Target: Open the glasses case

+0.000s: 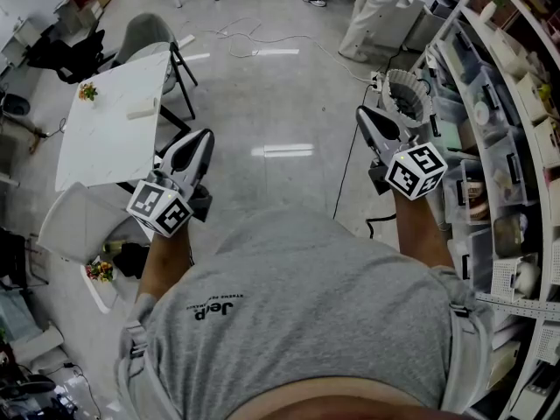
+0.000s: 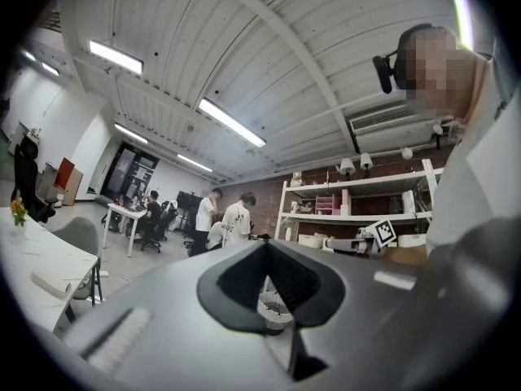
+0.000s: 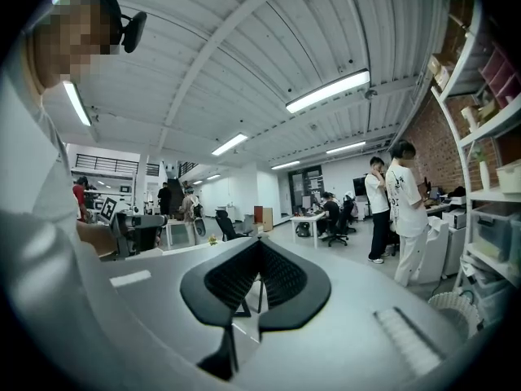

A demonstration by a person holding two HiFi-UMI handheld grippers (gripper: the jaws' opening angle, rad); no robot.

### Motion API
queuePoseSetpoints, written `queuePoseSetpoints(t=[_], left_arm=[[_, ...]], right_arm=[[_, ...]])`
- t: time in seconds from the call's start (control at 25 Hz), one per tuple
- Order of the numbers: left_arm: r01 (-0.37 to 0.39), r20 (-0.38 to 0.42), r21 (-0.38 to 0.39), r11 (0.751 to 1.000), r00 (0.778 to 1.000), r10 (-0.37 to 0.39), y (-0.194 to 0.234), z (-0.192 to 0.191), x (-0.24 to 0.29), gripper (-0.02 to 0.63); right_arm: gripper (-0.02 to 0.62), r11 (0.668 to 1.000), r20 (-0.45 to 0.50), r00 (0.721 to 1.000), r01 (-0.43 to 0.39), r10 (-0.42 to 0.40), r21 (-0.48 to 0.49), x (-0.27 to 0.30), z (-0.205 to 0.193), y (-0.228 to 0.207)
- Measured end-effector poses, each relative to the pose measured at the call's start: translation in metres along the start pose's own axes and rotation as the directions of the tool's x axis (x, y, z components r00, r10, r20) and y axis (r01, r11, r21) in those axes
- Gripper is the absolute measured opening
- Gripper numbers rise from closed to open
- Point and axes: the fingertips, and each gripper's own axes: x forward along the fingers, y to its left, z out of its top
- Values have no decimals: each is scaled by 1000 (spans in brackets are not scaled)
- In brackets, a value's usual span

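Now left gripper, right gripper: jaws together; pale oblong object on table afar.

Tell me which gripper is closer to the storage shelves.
The right gripper, held beside the shelves at the head view's right edge; the left gripper hangs toward the white table instead.

Head view taken from above, aimed steeply down at the floor, gripper views set close behind their own jaws, aimed level across the room, white table shared with left gripper view, shelving shared by all
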Motion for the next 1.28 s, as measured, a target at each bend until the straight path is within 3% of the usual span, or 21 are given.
queuePoseSetpoints(t=[0.16, 0.2, 0.28, 0.36, 0.44, 0.92, 1.28], left_arm=[[0, 3, 3, 1000, 1000, 0, -3, 0, 3, 49], [0, 1, 3, 1000, 1000, 0, -4, 0, 4, 49], [-2, -4, 1, 1000, 1000, 2, -8, 0, 7, 49], [-5, -5, 0, 1000, 1000, 5, -11, 0, 10, 49], [-10, -7, 3, 1000, 1000, 10, -17, 0, 14, 49], [-69, 13, 9, 998, 998, 69, -74, -16, 55, 49], [-102, -32, 8, 995, 994, 103, -98, -29, 84, 49]], right_arm=[[10, 999, 18, 999, -41, 41, 34, -1, 1, 1], [57, 998, 28, 998, -56, 55, 39, -2, 2, 2], [251, 996, 51, 995, -83, 81, 44, -3, 5, 3], [343, 995, 67, 994, -91, 89, 33, -5, 9, 2], [393, 996, 65, 994, -88, 87, 13, -9, 11, -3], [403, 990, 58, 989, -139, 138, 16, -45, 10, -63], [403, 983, 67, 982, -181, 178, 38, -53, -1, -95]])
